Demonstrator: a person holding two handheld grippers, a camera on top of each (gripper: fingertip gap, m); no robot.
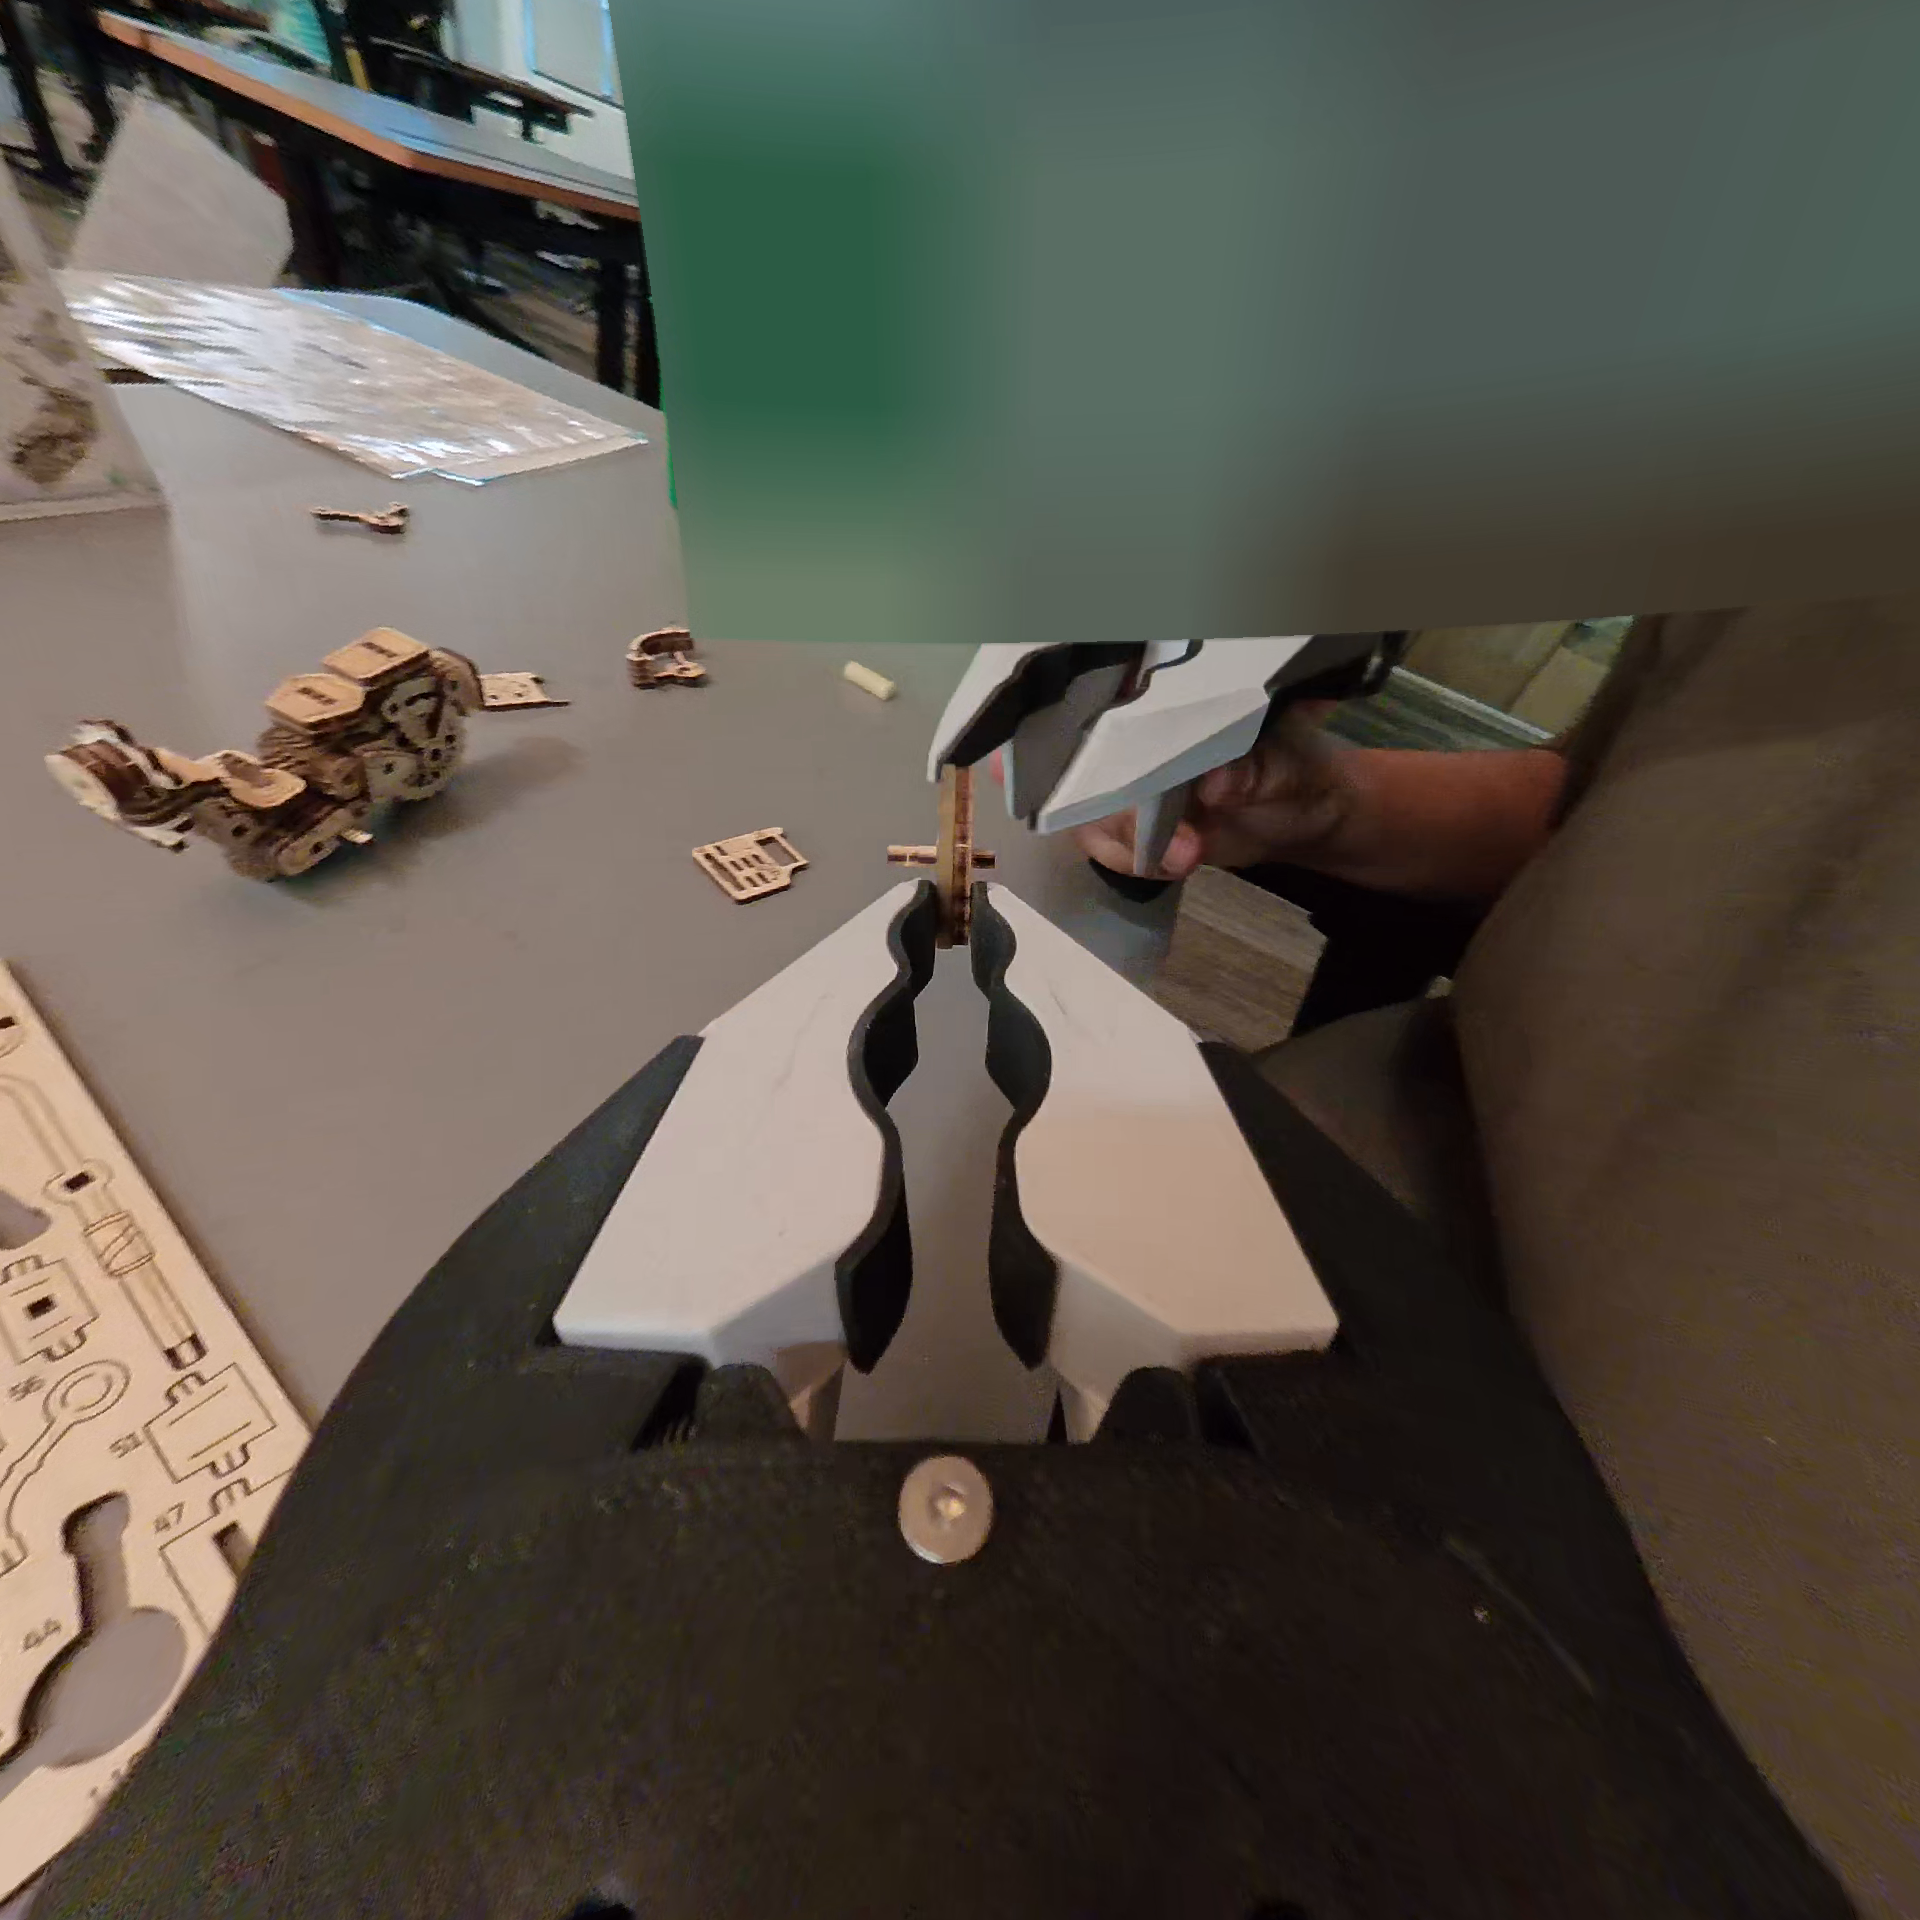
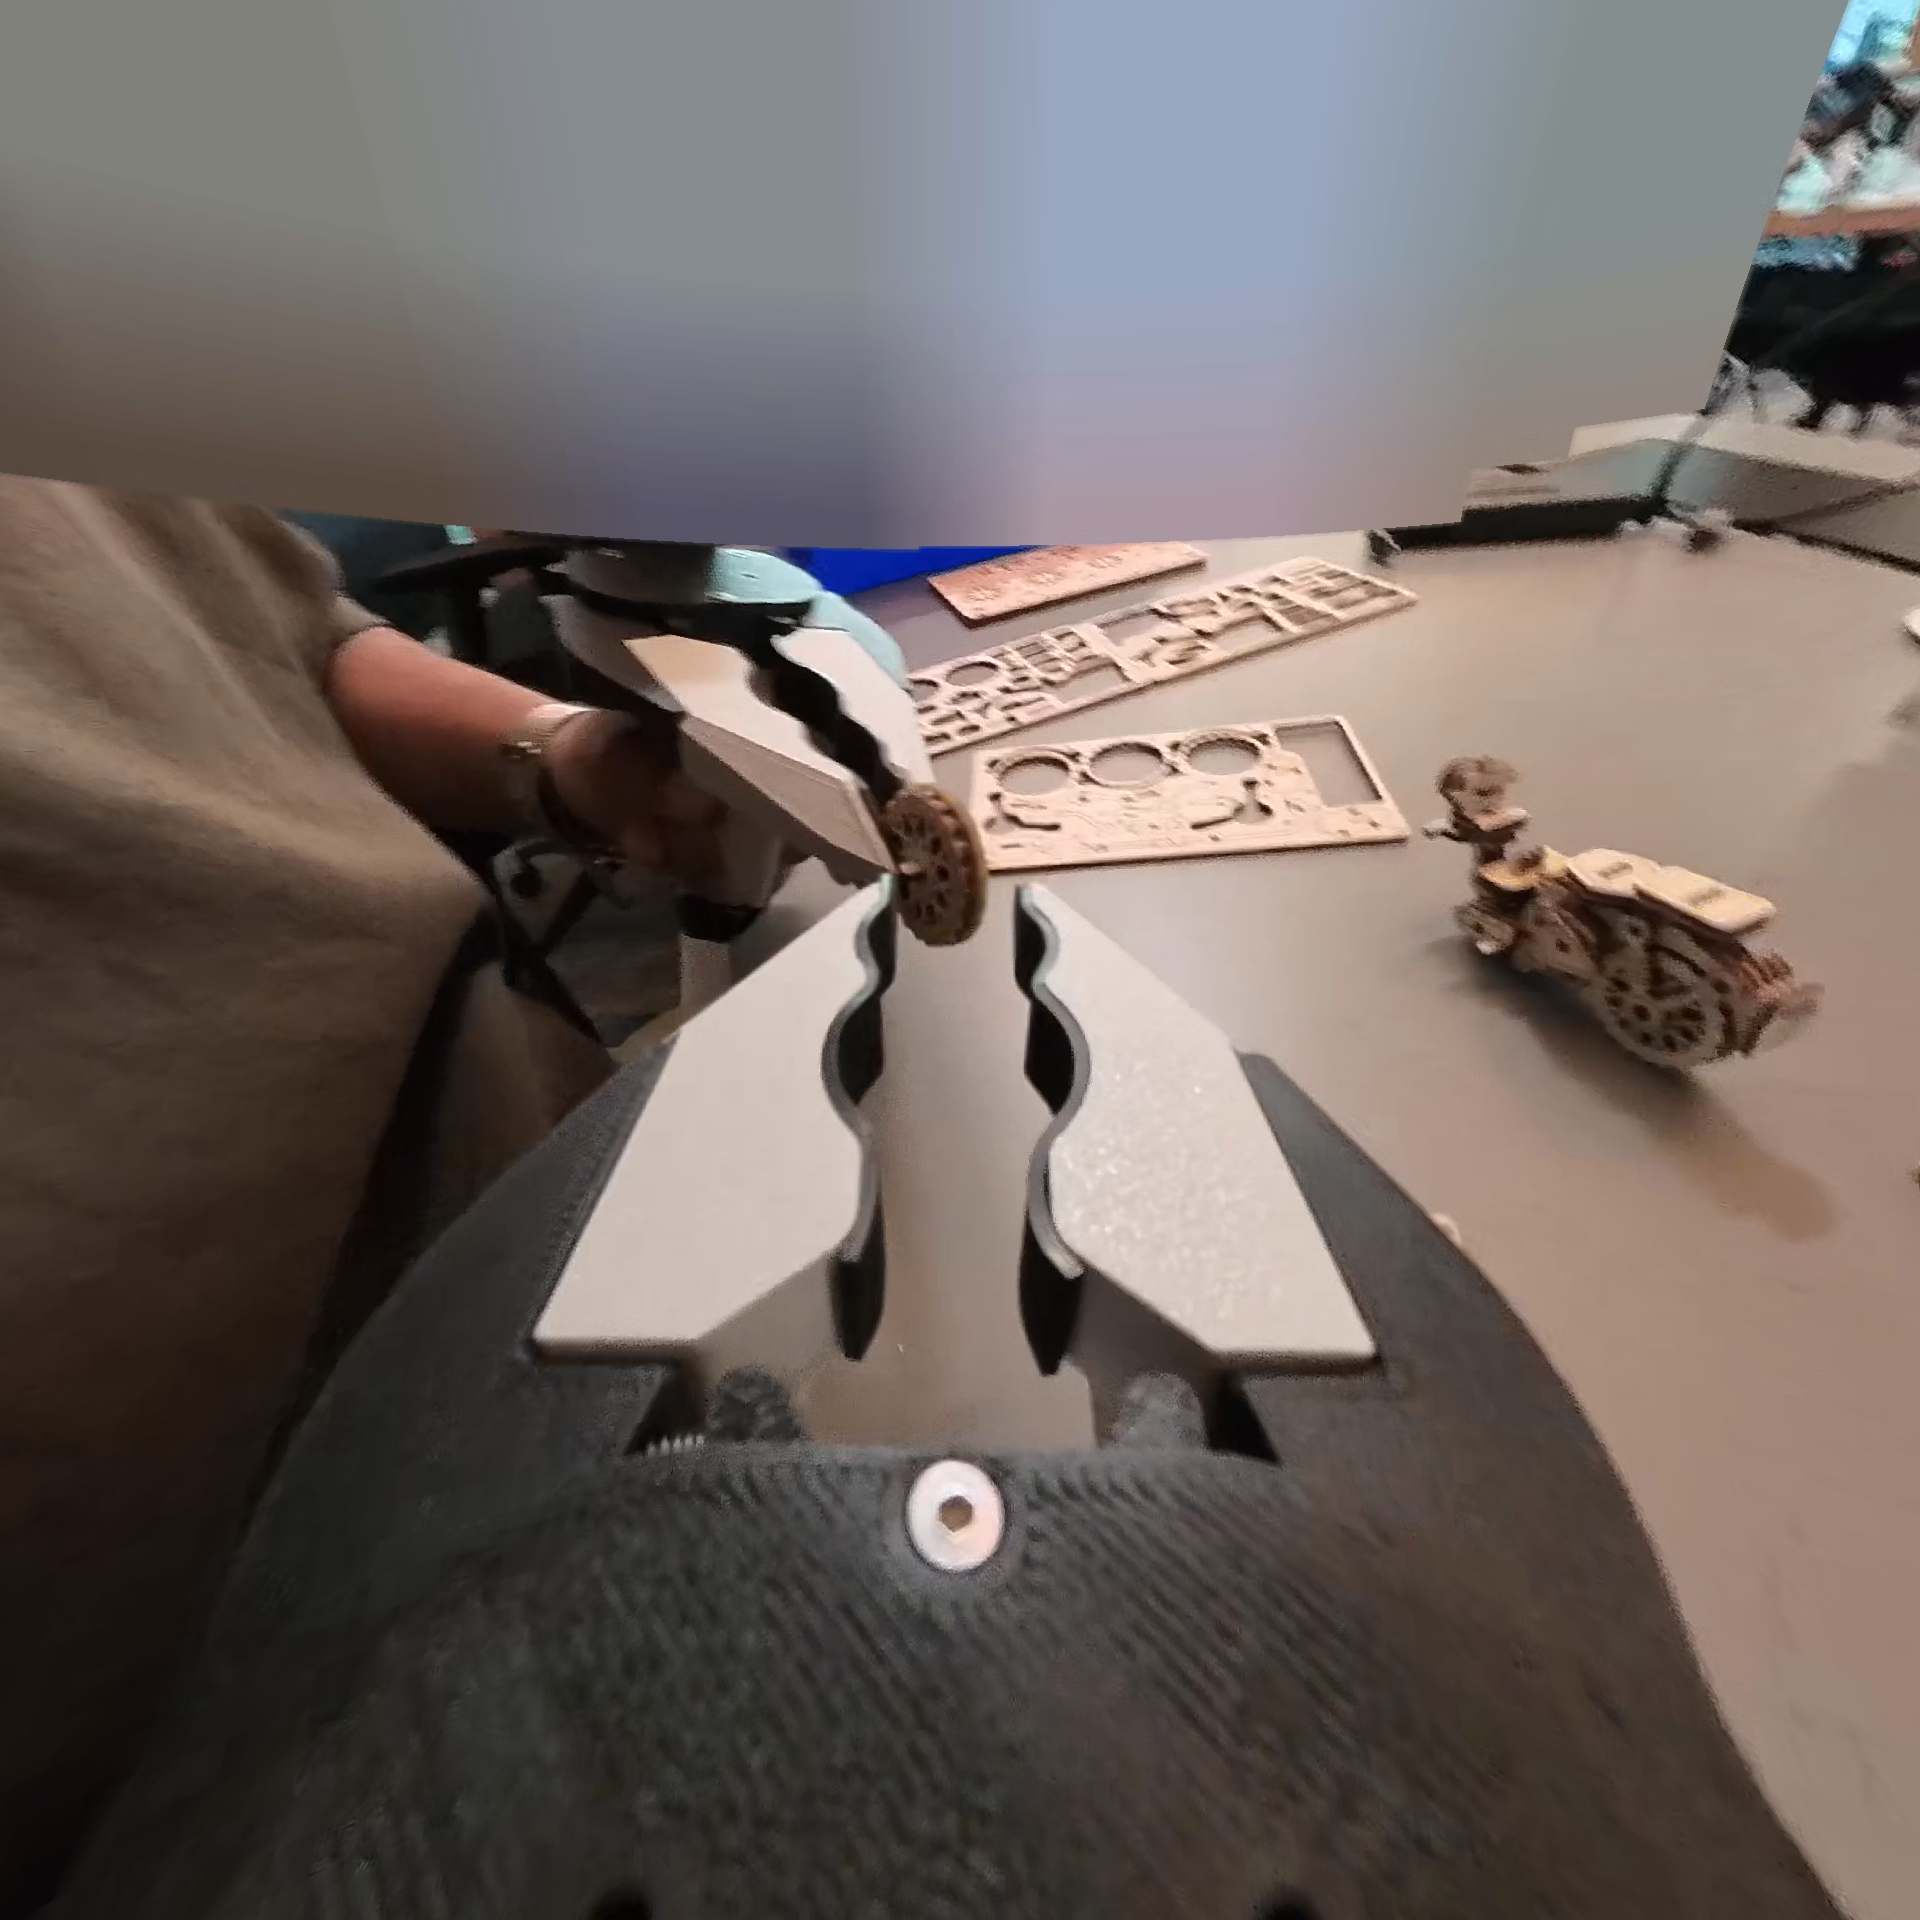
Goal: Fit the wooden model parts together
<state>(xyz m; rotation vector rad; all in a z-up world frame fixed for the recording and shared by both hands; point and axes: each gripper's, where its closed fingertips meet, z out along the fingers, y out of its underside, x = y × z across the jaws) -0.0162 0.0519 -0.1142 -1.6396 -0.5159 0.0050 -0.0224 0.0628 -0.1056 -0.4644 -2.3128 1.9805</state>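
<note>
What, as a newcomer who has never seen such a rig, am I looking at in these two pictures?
There is no robot here. A person holds a two-finger tool in each hand, and a camera on each tool looks forward along its fingers. One picture looks along the left tool, the other along the right tool. The left tool is shut on a small wooden wheel with a pin through its hub. The right tool is open, with its tips close to that wheel. On the grey table are a part-built wooden motorcycle, punched-out part sheets and a few loose pieces. The big blurred blocks were added afterwards for privacy.
</note>
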